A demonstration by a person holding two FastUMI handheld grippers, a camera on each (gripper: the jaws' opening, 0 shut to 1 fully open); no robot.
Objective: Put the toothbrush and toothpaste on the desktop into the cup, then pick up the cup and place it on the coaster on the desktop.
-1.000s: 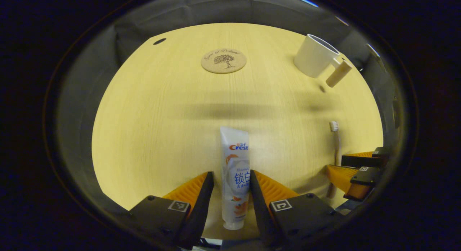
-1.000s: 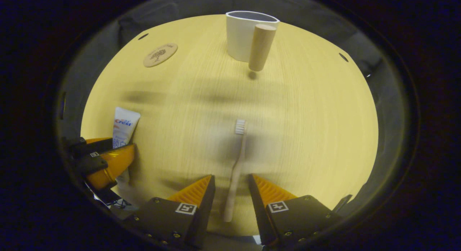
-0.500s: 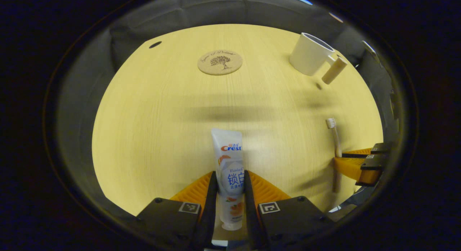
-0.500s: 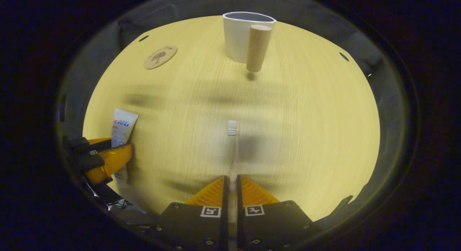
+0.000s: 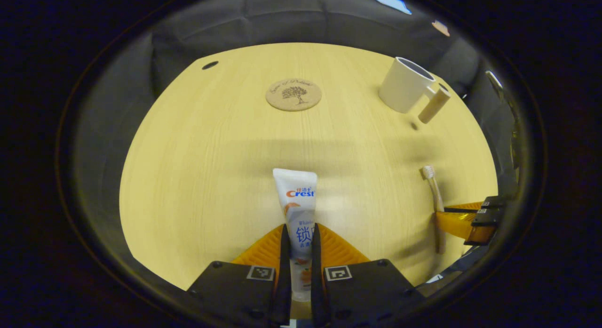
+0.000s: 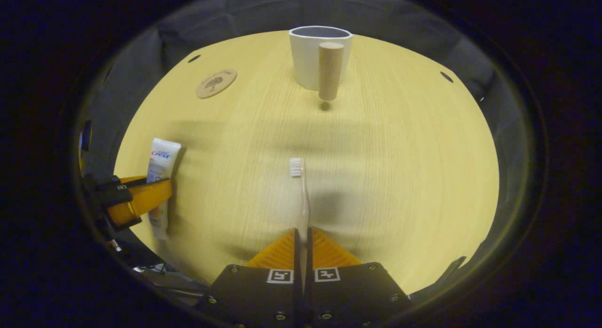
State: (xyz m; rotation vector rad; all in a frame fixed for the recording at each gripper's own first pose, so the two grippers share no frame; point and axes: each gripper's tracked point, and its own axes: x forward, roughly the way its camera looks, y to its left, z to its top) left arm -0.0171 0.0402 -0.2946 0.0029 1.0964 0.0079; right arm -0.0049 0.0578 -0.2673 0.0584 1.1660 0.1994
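Pale wood desktop [image 5: 211, 144], left hand-held gripper [image 5: 297, 234] clamping toothpaste [image 5: 297, 201], right [image 6: 301, 236] clamping toothbrush [image 6: 301, 191]

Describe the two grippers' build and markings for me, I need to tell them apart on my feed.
The two look alike. The left gripper has two ribbed, wedge-shaped fingers on black blocky mounts, each carrying a small square black-and-white tag and visible screws. The right gripper has the same ribbed wedges, black screwed mounts and paired square tags. No cables or sleeves are visible.
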